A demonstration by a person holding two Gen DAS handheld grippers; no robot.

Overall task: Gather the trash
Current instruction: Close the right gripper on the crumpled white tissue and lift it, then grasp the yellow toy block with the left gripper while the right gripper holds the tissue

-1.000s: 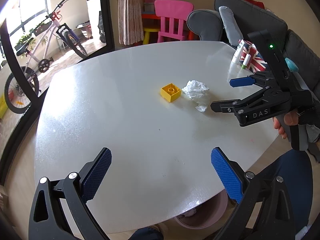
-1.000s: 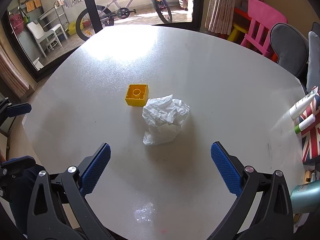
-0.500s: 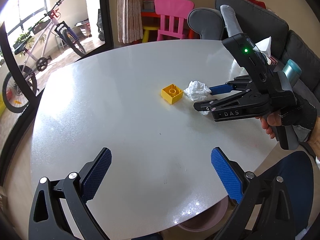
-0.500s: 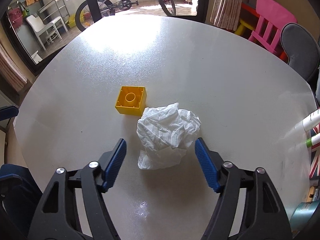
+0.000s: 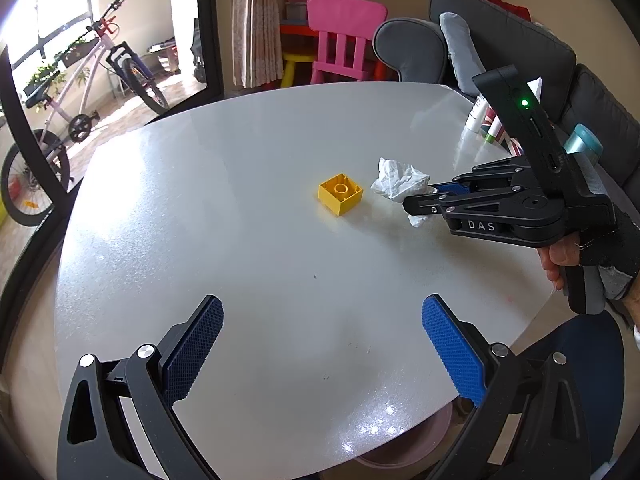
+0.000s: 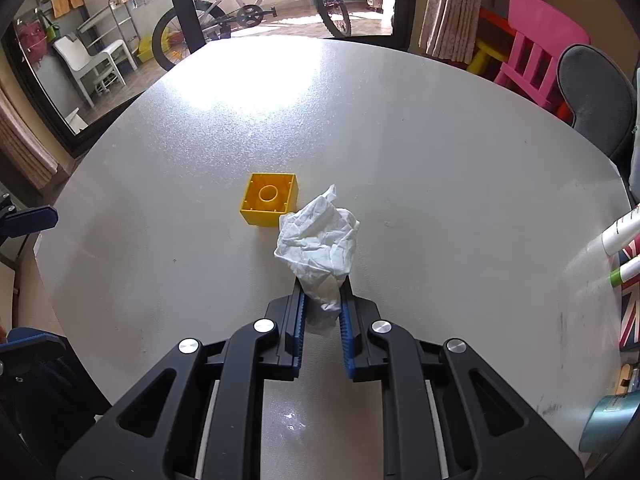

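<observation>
One trash item, crumpled tissue [image 6: 318,240], clamped in right claw [image 6: 322,312] on worktop [image 6: 400,140]; left claw [image 5: 320,344] released, binning left.

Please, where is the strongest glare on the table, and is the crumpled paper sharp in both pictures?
Right wrist view: a blown-out white patch on the far part of the table, beyond the yellow block; the crumpled paper is sharp, creases clear. Left wrist view: softer glare on the table's left side; the paper is smaller but still in focus; edges bend from fisheye.
</observation>
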